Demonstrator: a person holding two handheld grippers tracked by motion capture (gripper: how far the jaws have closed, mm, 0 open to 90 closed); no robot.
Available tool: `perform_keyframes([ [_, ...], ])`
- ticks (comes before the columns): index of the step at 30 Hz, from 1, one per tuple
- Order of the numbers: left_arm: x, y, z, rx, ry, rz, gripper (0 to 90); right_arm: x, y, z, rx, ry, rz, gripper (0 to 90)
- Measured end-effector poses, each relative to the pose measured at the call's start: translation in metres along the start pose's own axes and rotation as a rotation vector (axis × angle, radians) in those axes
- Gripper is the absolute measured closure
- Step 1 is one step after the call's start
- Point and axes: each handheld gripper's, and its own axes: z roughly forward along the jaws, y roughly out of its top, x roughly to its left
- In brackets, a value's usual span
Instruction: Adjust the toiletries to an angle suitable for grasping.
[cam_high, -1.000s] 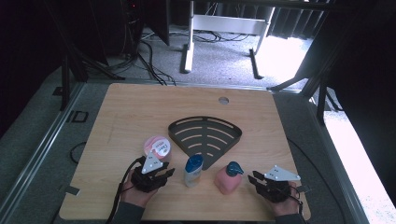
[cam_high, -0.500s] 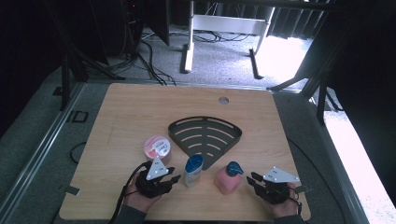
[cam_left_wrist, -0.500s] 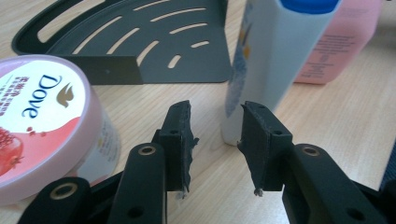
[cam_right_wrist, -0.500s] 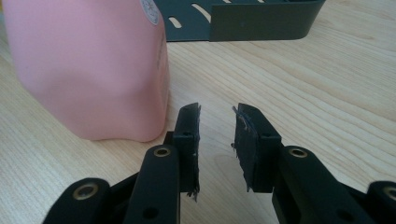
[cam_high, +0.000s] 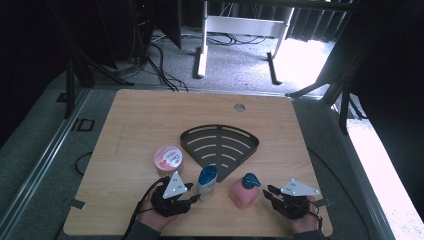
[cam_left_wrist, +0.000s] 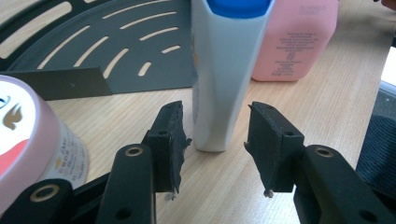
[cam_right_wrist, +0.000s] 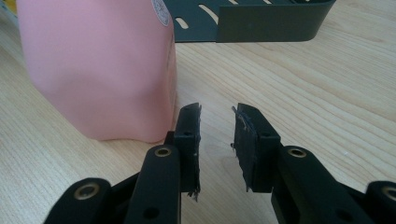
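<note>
Dark floor with cables surrounds the wooden desk (cam_high: 150, 125). From the high view, the left gripper (cam_high: 192, 192) lies near the desk's near edge, just beside the blue-capped white bottle (cam_high: 207, 181); a pink jar (cam_high: 168, 158) stands beyond it, and the dark slotted tray (cam_high: 220, 145) sits at mid-desk. The right gripper (cam_high: 268, 192) rests near the pink bottle (cam_high: 244, 190).

Left gripper view: its jaws have just been opening and stand apart (clear gaps either side), the white bottle upright just beyond their tips.

Right gripper view: the jaws stand slightly apart, gripping nothing, the pink bottle just beside them.
</note>
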Motion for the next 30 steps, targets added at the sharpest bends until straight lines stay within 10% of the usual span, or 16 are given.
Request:
perform_keyframes([
  [16, -0.019, 0.006, -0.001, 0.006, -0.063, 0.055, 83.7, 0.0, 0.0, 0.001, 0.002, 0.009, -0.002, 70.7],
  [30, -0.043, 0.031, 0.036, 0.003, -0.035, 0.131, 89.7, 0.0, 0.002, 0.004, -0.005, 0.013, -0.003, 70.7],
])
